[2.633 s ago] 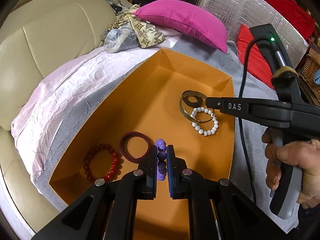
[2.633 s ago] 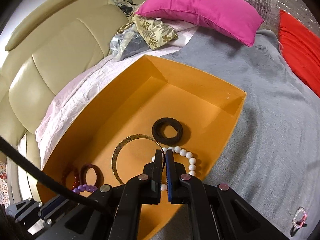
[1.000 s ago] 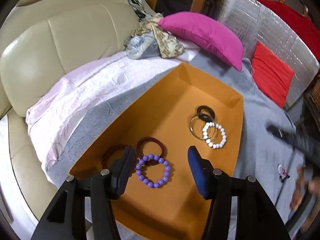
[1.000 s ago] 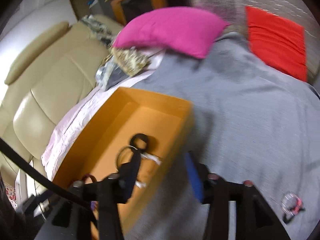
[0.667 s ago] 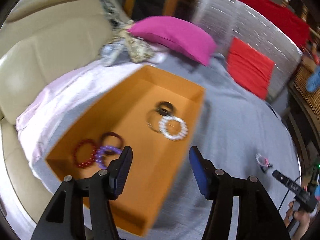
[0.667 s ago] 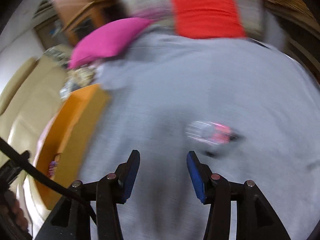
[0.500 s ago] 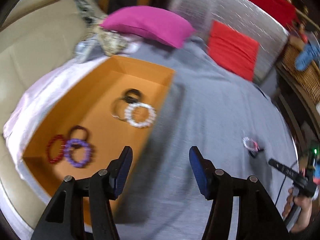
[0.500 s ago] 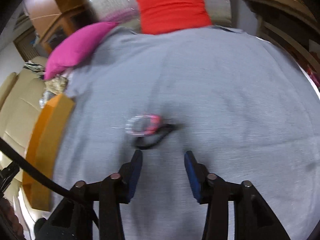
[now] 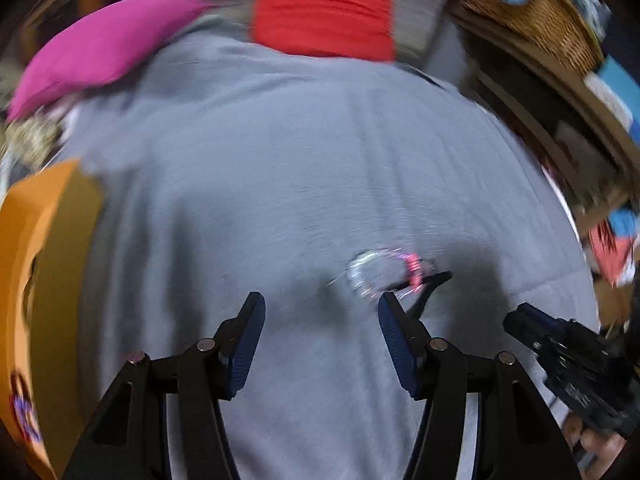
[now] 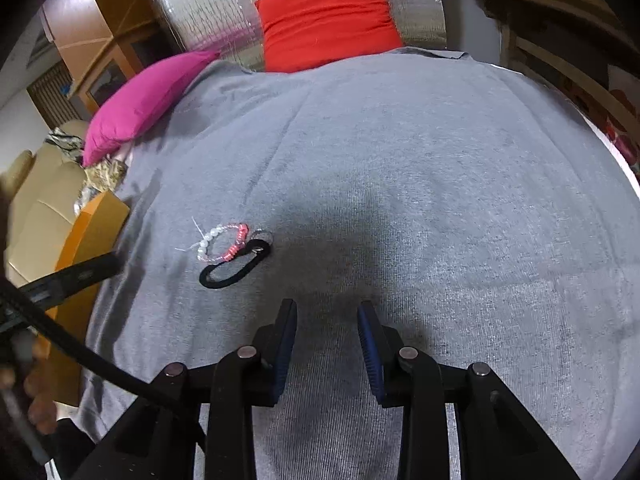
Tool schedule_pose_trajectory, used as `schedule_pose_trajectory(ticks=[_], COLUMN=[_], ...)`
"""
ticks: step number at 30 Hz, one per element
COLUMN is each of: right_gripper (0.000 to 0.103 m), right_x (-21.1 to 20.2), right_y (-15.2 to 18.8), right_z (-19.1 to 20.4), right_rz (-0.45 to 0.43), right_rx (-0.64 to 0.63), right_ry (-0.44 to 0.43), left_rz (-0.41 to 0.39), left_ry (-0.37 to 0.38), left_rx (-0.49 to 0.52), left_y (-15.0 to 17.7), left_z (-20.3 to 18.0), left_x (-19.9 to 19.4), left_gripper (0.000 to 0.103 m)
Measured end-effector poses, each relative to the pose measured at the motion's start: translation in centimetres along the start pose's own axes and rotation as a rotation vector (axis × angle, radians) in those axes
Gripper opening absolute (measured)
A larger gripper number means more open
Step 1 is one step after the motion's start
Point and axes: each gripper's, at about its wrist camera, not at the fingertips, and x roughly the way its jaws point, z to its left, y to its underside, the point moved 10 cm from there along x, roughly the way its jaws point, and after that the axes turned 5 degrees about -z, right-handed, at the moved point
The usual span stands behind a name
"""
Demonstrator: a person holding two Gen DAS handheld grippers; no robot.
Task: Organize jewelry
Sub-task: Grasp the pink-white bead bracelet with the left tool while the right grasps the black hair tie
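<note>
A pink and white bead bracelet point(image 10: 222, 243) lies on the grey blanket point(image 10: 400, 160), touching a black hair tie point(image 10: 232, 267). In the left wrist view the bracelet point(image 9: 384, 276) is blurred, just ahead of my right-hand finger. My left gripper point(image 9: 320, 310) is open and empty above the blanket. My right gripper point(image 10: 327, 314) is open and empty, to the right of the bracelet. The orange box point(image 9: 44, 248) sits at the left, with a purple bead bracelet point(image 9: 24, 416) inside.
A pink cushion point(image 10: 148, 96) and a red cushion point(image 10: 328, 16) lie at the back. A beige sofa point(image 10: 36, 196) is beyond the box point(image 10: 92, 232). Wicker baskets point(image 9: 532, 20) stand at the right. The right gripper body point(image 9: 572, 364) shows at lower right in the left view.
Both grippers have swung right, away from the orange box, and now face the bracelet and hair tie on the blanket. Both stay open.
</note>
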Motion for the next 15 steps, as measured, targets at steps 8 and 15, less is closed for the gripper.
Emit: schedule_pose_trajectory(ticks=[8,15], right_gripper=[0.034,0.034], right_x=[-1.1,-1.3], right_y=[-0.7,-0.7], right_z=[-0.5,-0.6], right_rz=[-0.077,-0.086], right_rx=[0.069,0.08], right_ry=[-0.078,-0.103], left_rz=[0.098,0.095], left_ry=[-0.044,-0.103], left_rx=[0.119,0.141], left_y=[-0.4,-0.8], left_z=[-2.3,-1.7], left_x=[4.9,5.6], left_gripper=[0.028,0.008])
